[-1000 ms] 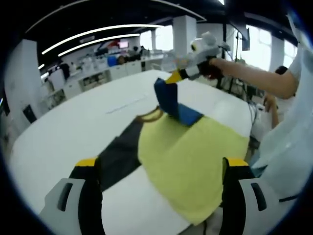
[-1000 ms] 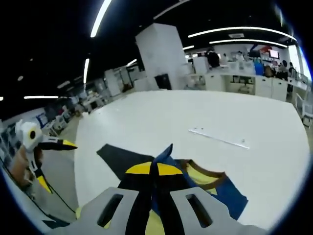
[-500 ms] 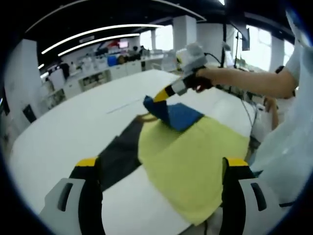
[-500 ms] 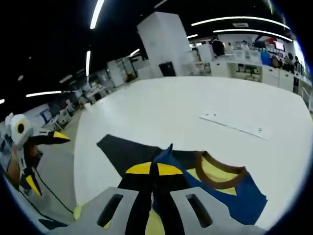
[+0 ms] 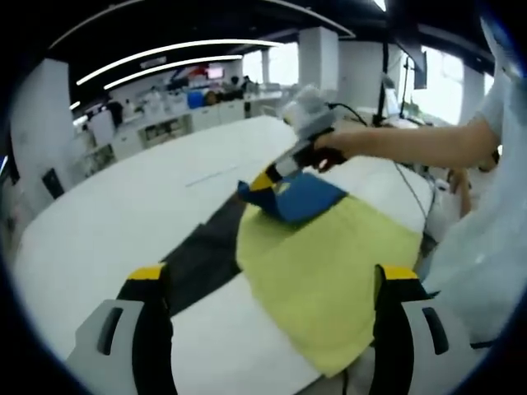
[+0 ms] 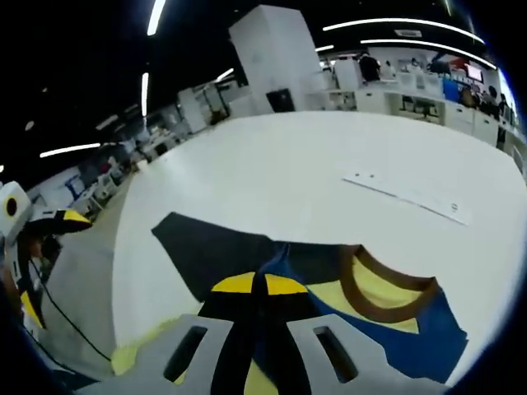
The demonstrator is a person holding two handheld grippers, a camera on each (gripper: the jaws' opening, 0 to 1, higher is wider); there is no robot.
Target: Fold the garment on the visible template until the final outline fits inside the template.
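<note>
With the blue sleeve (image 5: 303, 197) pinched between its closed jaws, the right gripper (image 5: 265, 183) is part-way through a sleeve fold, carrying that sleeve in over the yellow T-shirt (image 5: 329, 263), which lies at the near edge of the white tabletop (image 5: 123, 214), partly over the dark template (image 5: 202, 259). The step in hand looks like folding the sleeve onto the body. The next move calls for lowering the sleeve flat and letting go, then gathering the hem side that hangs past the template. In the right gripper view the brown collar (image 6: 375, 288) sits just beside the pinch. The person's arm (image 5: 412, 144) reaches in low across the shirt. The left gripper (image 5: 272, 284) hovers back with jaws wide, holding nothing, I think.
</note>
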